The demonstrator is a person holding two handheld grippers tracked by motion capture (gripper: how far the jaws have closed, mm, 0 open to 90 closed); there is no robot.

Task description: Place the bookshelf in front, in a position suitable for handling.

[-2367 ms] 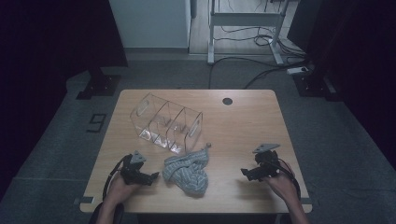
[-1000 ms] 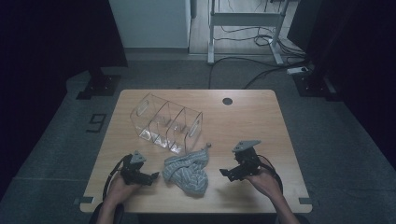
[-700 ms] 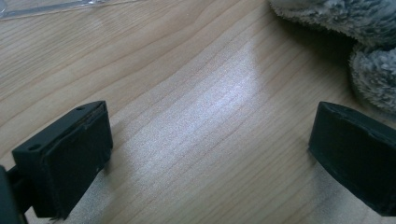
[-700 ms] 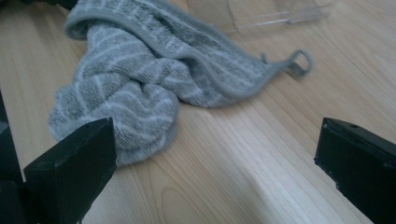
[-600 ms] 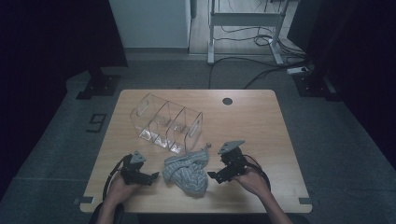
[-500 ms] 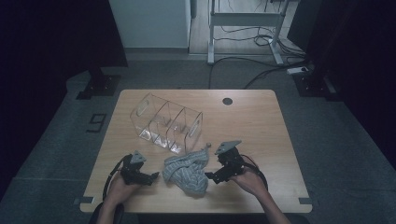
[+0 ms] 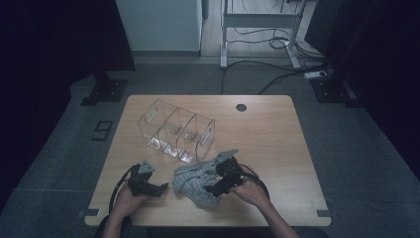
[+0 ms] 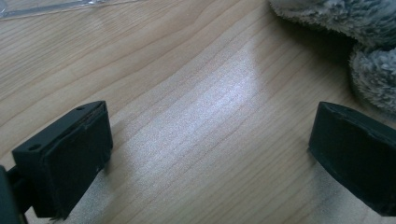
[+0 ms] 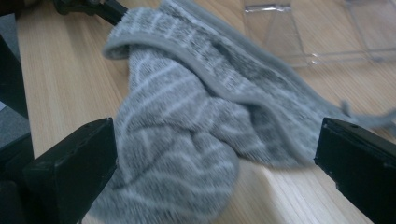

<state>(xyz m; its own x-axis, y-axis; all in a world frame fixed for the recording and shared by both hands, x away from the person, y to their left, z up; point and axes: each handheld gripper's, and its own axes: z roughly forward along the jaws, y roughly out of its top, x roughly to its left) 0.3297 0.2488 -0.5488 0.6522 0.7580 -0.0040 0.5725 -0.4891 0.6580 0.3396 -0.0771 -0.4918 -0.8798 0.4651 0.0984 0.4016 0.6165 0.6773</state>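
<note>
Wooden table (image 7: 267,134) is seen from above, with a person's forearms entering at the near edge. At the left, the left gripper (image 7: 157,187) is held low over the tabletop, its jaws spread wide apart with nothing but bare wood grain between them in the left gripper view. Just to its right, a crumpled grey towel (image 7: 194,181) with pale stripes is heaped near the front edge of the table; its fluffy edge is seen at the upper right of the left gripper view. Behind the towel, a clear plastic organiser (image 7: 177,131) with several compartments is set at an angle. To the right, the right gripper (image 7: 214,184) is pressed against the towel's right side, jaws wide open, with the towel's folds lying between them, not yet clamped.
</note>
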